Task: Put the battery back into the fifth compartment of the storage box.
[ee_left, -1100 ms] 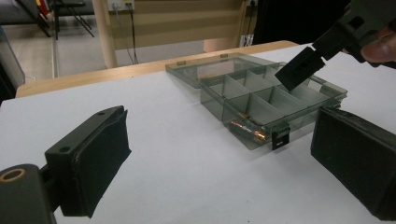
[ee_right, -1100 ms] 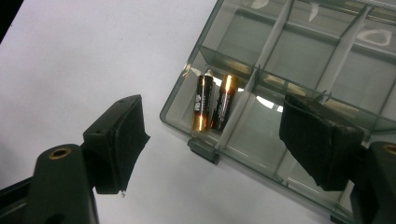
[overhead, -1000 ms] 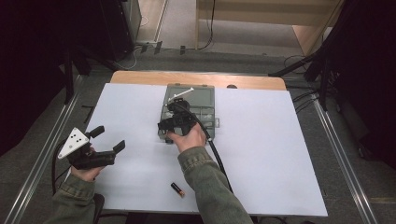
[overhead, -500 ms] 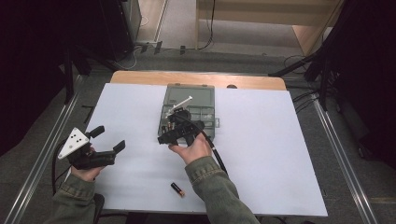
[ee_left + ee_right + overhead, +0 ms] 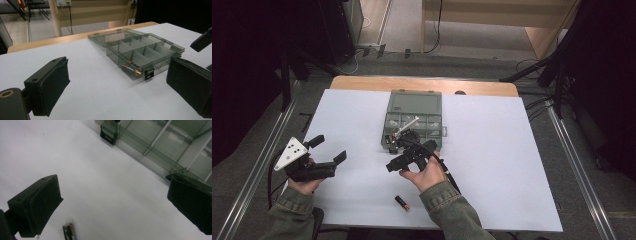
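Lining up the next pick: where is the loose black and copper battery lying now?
In the high view the black and copper battery lies on the white table sheet near its front edge, just below the right gripper.

From my screen the organiser box [image 5: 140,53] looks like smoky, see-through plastic, glossy, with thin dividers and a dull black latch [image 5: 149,74]. The battery [image 5: 131,69] inside it has a shiny coppery metal skin; the loose battery [image 5: 401,202] on the sheet has the same sheen. I read the white sheet [image 5: 512,165] as matt and smooth, like paper or card. The table edge [image 5: 422,83] beyond it is pale wood. My gripper pads [image 5: 41,203] look like soft, matt black foam on hard black plastic.
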The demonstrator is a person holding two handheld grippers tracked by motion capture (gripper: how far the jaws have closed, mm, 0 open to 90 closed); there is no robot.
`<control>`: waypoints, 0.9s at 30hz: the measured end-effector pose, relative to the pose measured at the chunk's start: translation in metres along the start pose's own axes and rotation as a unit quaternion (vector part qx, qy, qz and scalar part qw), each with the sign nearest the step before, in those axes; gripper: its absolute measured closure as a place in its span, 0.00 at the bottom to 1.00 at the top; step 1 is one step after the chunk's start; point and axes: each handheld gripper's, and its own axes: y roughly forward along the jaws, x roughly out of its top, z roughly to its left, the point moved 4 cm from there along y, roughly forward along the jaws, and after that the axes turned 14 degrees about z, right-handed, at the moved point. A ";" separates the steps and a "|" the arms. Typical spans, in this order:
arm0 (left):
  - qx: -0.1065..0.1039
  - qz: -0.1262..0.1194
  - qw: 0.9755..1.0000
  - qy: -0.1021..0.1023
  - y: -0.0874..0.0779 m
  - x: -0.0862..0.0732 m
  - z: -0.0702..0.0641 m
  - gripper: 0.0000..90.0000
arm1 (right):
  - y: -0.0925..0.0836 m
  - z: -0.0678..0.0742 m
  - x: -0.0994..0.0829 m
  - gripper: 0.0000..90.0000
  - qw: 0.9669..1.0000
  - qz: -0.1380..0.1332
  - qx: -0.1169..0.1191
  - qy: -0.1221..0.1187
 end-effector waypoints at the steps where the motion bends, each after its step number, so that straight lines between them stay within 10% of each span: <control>1: 0.000 0.000 1.000 0.000 0.000 0.000 0.000 0.05 | 0.000 0.001 -0.002 0.00 1.000 0.002 -0.001 -0.002; 27: 0.004 -0.001 1.000 -0.001 0.000 0.000 0.000 0.05 | 0.039 0.030 -0.047 0.06 0.996 0.069 0.004 -0.062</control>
